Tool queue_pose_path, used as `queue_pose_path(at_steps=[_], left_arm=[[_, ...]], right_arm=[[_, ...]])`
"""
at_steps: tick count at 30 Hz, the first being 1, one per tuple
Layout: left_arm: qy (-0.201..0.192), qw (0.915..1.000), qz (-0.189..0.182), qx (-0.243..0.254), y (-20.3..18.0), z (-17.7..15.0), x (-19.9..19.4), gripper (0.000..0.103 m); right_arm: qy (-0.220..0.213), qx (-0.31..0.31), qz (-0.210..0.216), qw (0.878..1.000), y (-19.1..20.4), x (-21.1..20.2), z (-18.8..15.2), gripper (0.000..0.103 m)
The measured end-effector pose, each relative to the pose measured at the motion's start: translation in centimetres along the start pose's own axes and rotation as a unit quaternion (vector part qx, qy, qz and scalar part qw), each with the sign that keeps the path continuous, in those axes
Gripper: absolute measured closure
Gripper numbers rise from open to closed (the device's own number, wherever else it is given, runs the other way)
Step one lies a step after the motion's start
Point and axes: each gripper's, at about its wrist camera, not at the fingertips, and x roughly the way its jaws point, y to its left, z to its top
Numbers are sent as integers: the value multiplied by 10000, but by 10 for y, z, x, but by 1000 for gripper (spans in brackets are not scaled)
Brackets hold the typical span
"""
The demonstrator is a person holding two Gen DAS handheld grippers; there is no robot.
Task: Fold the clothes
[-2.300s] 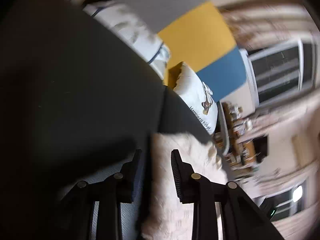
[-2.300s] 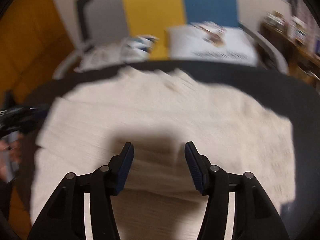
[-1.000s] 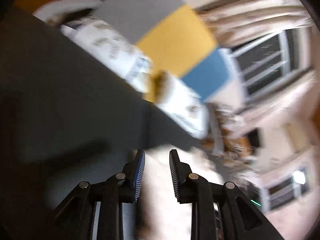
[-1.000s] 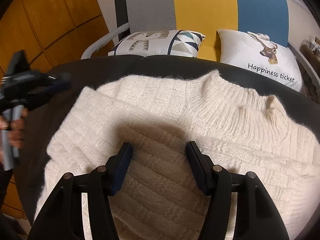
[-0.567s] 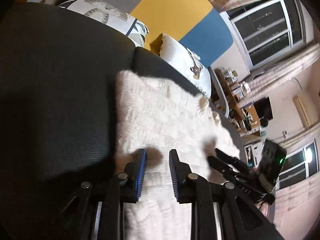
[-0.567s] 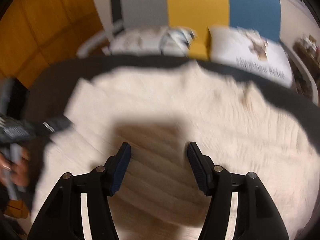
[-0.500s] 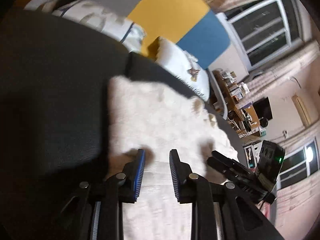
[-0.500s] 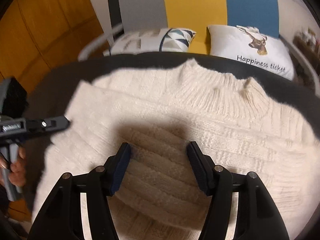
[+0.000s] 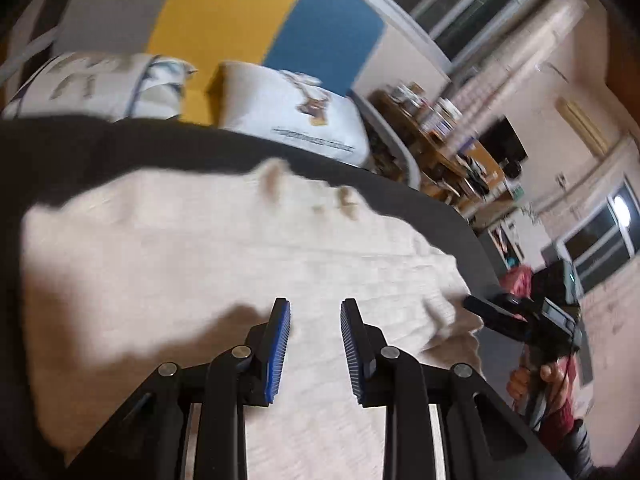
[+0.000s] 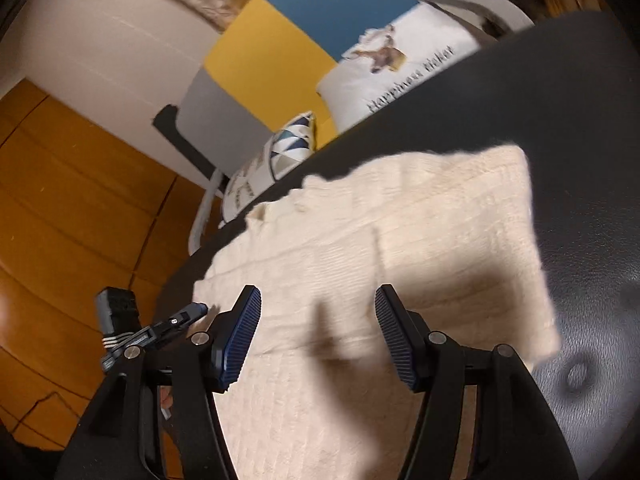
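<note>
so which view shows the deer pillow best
Right wrist: the deer pillow is fairly sharp there, its print and part of its lettering readable. Left wrist shows the same pillow smeared by motion blur, text illegible.

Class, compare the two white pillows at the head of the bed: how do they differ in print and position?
The white deer-print pillow bears an animal picture and lettering; the white triangle-patterned pillow has blue geometric shapes. The deer-print pillow sits before the blue headboard panel, the triangle-patterned one before the grey panel. Both lean against the headboard.
</note>
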Motion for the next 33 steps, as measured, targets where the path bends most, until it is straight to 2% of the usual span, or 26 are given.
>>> queue_pose_path(at_steps=[4, 8, 10, 11, 15, 17, 19, 22, 24, 26, 27, 28, 30, 32, 33], left_arm=[[230, 9995, 34, 226, -19, 4, 26, 77], [436, 9989, 63, 161, -16, -3, 48, 77], [356, 9992, 35, 193, -15, -6, 47, 77], [326, 9993, 28, 198, -15, -6, 46, 77], [-228, 9989, -76, 396, -23, -3, 24, 77], [-468, 9978, -126, 456, -25, 0, 15, 76], [-334, 9987, -15, 393, -21, 1, 20, 75], [229, 9984, 382, 354, -9, -5, 45, 77], [156, 9983, 390, 401, -10, -7, 44, 77], [90, 9992, 263, 283, -12, -4, 39, 76], [33, 9996, 121, 236, -14, -1, 37, 76], [-6, 9996, -12, 277, -18, 3, 36, 76], [-21, 9987, -236, 442, -32, 9, 38, 76], [96, 9973, -369, 622, -49, 12, 50, 76], [203, 9966, -373, 703, -57, 11, 59, 76]], right_arm=[[316, 37, -318, 9990, -6, 25, 7, 40], [433, -544, -650, 9955, 6, 41, 2, 40], [481, -842, -932, 9909, 15, 46, -1, 66], [520, -845, -964, 9904, 15, 47, -3, 97], [450, -1086, -1086, 9871, 29, 43, 0, 96], [111, -1256, -1002, 9870, 46, 28, 6, 96], [-76, -1250, -986, 9872, 49, 20, 13, 96], [303, -1027, -1203, 9869, 30, 40, 10, 96], [536, -850, -1199, 9877, 16, 53, 2, 92], [424, -406, -743, 9955, 2, 43, 3, 89], [334, -226, -544, 9977, -3, 36, 4, 80], [170, -89, -274, 9994, -9, 24, 7, 75], [134, 105, 457, 9988, -17, 9, 14, 50], [270, 204, 1076, 9936, -24, 1, 20, 44], [421, 159, 1130, 9926, -26, 3, 22, 44]])
